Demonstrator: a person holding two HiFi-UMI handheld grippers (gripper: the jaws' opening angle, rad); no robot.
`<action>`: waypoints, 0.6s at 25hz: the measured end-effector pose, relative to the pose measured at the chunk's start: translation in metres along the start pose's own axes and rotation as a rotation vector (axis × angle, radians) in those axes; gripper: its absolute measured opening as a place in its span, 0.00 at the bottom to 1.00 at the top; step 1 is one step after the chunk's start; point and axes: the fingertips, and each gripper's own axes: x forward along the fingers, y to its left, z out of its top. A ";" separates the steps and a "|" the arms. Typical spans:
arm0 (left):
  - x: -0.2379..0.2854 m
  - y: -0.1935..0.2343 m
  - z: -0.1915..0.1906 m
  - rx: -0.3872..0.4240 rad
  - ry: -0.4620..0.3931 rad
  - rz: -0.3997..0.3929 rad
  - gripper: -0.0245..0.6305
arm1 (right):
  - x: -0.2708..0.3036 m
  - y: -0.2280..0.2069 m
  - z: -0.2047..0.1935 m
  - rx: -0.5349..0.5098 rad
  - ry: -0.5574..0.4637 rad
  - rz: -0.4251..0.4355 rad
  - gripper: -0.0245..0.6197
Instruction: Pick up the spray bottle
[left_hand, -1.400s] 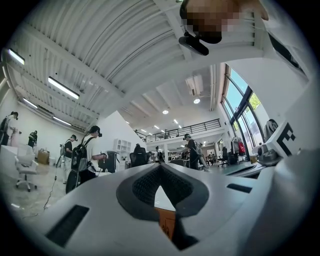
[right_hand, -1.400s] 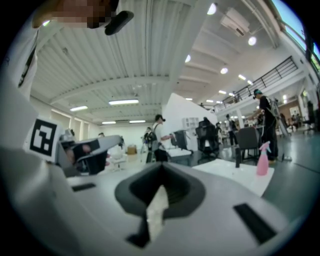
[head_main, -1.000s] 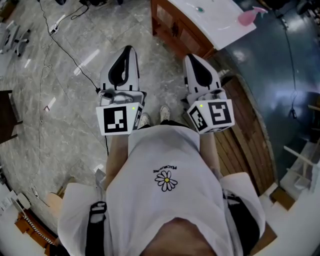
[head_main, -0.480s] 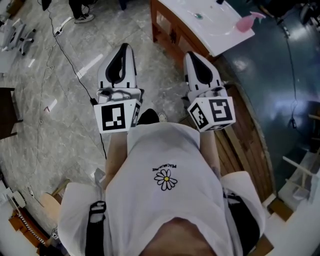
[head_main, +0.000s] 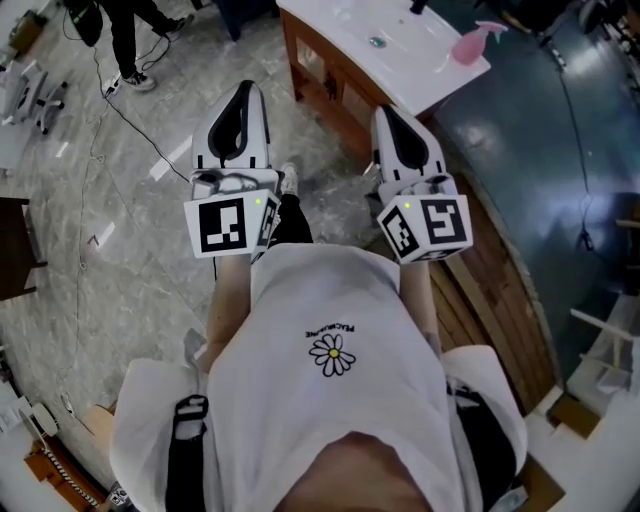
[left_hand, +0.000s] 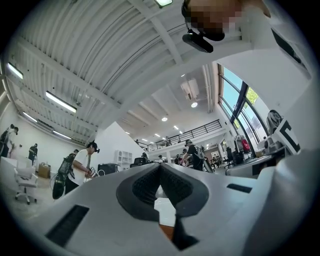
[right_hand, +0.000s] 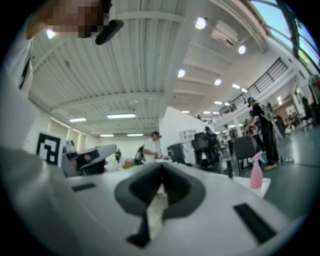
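Holds the left claw (head_main: 244, 92) and the right claw (head_main: 386, 112) side by side before the chest, each pinched fully together on nothing. Faces the white worktop (head_main: 400, 62), with the pink spray bottle (head_main: 467, 46) upright near its right-hand corner, well apart from both claws.

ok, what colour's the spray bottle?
Pink. The bottle shows best in the right gripper view.

I see a pink bottle (head_main: 467, 46) ahead-right of my right gripper (head_main: 388, 115); it and my left gripper (head_main: 245, 90) are white, black-padded, their 2 cubes (head_main: 430, 228) black-and-white patterned.
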 end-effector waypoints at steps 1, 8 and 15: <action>0.003 -0.002 0.000 0.001 -0.006 -0.009 0.07 | 0.000 -0.003 0.000 -0.003 -0.003 -0.006 0.08; 0.027 -0.009 0.005 0.018 -0.038 -0.048 0.07 | 0.009 -0.019 0.005 -0.012 -0.022 -0.032 0.08; 0.053 0.003 -0.007 0.007 -0.026 -0.054 0.07 | 0.031 -0.021 0.006 -0.001 -0.010 -0.020 0.08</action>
